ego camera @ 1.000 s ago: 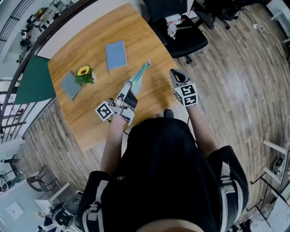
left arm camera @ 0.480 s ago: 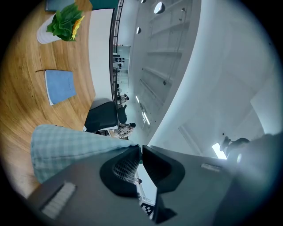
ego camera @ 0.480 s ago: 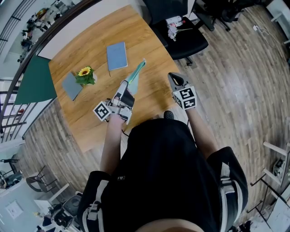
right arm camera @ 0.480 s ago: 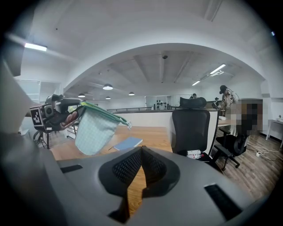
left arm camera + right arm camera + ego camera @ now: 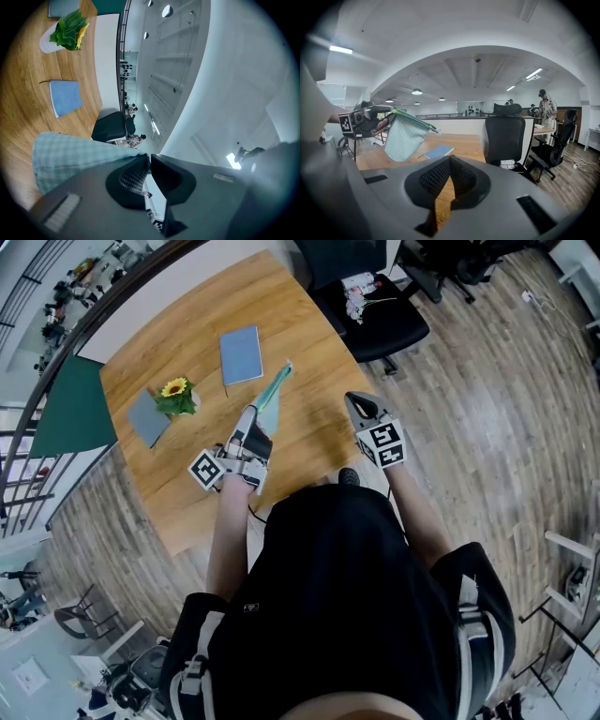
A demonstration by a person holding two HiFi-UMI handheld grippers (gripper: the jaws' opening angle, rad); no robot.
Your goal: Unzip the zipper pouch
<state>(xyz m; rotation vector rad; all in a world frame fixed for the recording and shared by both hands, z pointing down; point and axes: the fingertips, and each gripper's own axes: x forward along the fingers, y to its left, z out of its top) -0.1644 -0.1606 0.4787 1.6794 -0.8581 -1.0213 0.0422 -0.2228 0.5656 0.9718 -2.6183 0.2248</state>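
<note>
Pouch [image 5: 274, 392] — soft checked teal cloth, flat, pinched in left tongs [image 5: 253, 418].

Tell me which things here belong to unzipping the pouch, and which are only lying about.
For the job: zipper pouch, left gripper shut on it, right gripper shut and empty.
Lying about: blue notebook, sunflower pot, grey pad, office chair.

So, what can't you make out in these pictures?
Zipper, open or shut: the pouch is too small in the right gripper view, edge-on in the head view.
Pinch spot: left hand-held gripper covers it in its own view.
Any print on the blue notebook: too small.
</note>
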